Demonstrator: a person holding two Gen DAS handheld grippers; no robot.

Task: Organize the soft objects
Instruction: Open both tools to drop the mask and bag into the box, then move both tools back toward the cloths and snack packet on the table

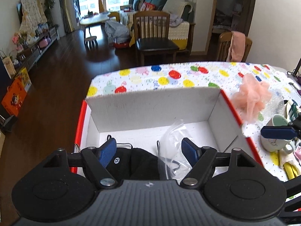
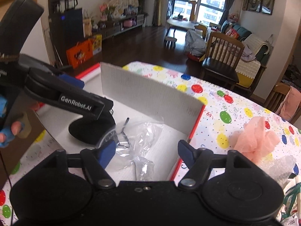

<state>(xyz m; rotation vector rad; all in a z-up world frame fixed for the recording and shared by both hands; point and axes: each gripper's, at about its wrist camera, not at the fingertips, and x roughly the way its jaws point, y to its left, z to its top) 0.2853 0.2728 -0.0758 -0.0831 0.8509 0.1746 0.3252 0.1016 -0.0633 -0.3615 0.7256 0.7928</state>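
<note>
1. The left gripper (image 1: 148,150) stands with its fingers (image 1: 107,151) wide apart and nothing pinched between them. They hover just over the black cloth item (image 1: 131,160), which lies on the floor of the box.
2. The right gripper (image 2: 145,153) also has its fingers (image 2: 108,155) spread wide and empty. It hangs above the near edge of the box, over a crumpled clear plastic bag (image 2: 139,141).
3. In the left view the black cloth item sits at about 6 o'clock inside the white box (image 1: 150,103), with the clear plastic bag beside it toward 4 o'clock. Both look already stowed.
4. The pink mesh puff (image 2: 255,137) lies on the table (image 2: 216,101) outside the box, at roughly 3 o'clock from the right fingers, near but not touching the red rim. It seems the next soft thing to collect.
5. To do that well, I would swing the right fingers clear over the red rim before lowering them, so the box is not nudged.
6. The puff is loose netting, so a deep bite through its middle should hold better than a pinch on a frill.
7. A mug (image 1: 276,133) and bubble wrap (image 2: 282,162) sit close by at 4 o'clock, so the approach should stay on the box side of the puff.
</note>
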